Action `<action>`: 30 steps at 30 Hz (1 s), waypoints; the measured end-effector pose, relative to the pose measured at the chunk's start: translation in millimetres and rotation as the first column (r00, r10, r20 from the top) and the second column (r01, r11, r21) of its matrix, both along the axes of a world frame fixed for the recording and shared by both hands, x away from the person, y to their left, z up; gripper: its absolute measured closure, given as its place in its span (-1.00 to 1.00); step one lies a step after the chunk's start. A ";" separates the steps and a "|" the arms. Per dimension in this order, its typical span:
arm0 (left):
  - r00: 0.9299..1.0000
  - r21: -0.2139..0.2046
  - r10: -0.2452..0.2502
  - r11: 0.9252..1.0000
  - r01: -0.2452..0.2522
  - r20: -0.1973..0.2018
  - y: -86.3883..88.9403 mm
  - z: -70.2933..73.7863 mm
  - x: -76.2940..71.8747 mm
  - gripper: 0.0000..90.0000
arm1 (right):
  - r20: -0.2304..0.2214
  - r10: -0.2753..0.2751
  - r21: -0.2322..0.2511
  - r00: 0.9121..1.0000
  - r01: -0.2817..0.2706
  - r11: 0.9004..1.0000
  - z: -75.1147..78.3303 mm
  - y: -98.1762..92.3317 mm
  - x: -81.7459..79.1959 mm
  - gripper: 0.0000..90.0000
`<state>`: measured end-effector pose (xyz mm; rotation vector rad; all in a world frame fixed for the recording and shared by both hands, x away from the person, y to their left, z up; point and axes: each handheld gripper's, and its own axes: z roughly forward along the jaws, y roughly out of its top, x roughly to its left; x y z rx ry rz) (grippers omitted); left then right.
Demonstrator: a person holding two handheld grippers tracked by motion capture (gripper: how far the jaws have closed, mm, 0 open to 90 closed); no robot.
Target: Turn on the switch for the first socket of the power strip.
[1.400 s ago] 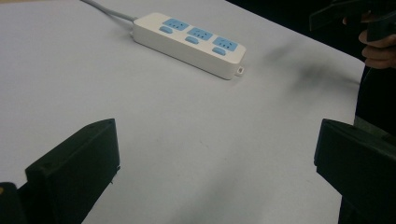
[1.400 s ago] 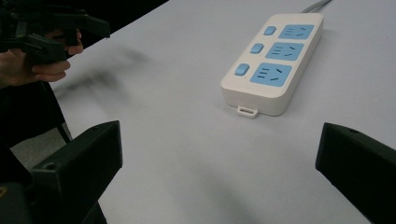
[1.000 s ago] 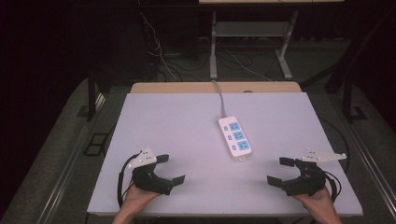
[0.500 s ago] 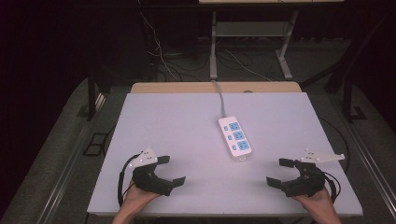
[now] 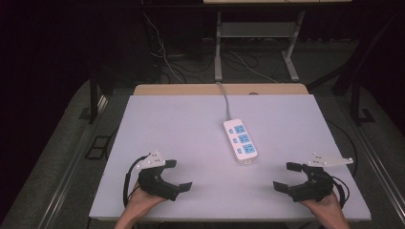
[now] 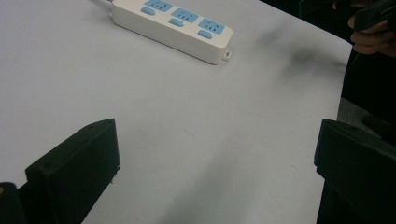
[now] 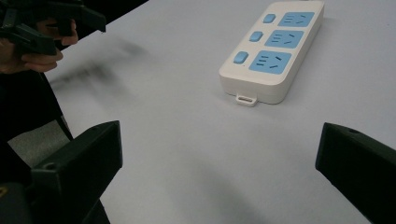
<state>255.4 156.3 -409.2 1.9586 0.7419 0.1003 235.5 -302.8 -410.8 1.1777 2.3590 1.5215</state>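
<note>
At the table's (image 5: pixel 167 119) near edge the left gripper (image 5: pixel 174 175) and right gripper (image 5: pixel 286 176) rest with jaws spread wide, holding nothing; between and beyond them lies a white power strip (image 5: pixel 241 141), long axis running near to far, its cord (image 5: pixel 225 98) leaving the far end toward the table's back edge.

Over the last second the black two-jaw left gripper (image 5: pixel 175 174) slid slightly toward the near edge. Black two-jaw right gripper (image 5: pixel 287 176) likewise dropped a touch nearer and shifted marginally left. Jaw spread on both reads the same, wide apart.
</note>
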 end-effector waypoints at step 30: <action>0.999 0.104 -0.026 0.994 0.028 -0.020 -23.1 31.1 48.7 -1.00 | -0.008 0.006 -0.022 1.000 -0.006 1.000 -1.4 0.7 -2.0 -0.99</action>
